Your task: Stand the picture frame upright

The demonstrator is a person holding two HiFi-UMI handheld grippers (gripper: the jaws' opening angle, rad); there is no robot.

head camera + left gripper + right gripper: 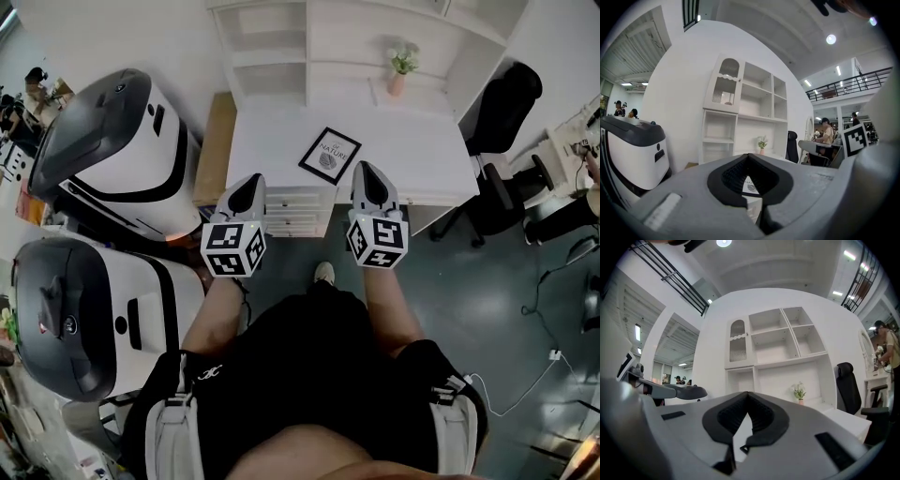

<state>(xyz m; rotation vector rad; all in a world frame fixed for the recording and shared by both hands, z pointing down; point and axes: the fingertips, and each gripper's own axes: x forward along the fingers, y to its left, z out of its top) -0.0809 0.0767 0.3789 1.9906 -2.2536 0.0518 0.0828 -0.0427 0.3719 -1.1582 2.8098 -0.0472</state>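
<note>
The picture frame (330, 155) lies flat at the near edge of the white desk (417, 155) under white shelves (281, 42), while the left gripper (249, 180) and right gripper (365, 169), both pressed together and empty, hover just short of it.

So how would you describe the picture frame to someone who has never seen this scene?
Find the white desk under the shelves, top middle of the head view. The picture frame lies flat near the desk's front edge, turned at an angle. It is the only black-bordered thing on the desk; the other item, a small potted plant, stands at the back.
</note>
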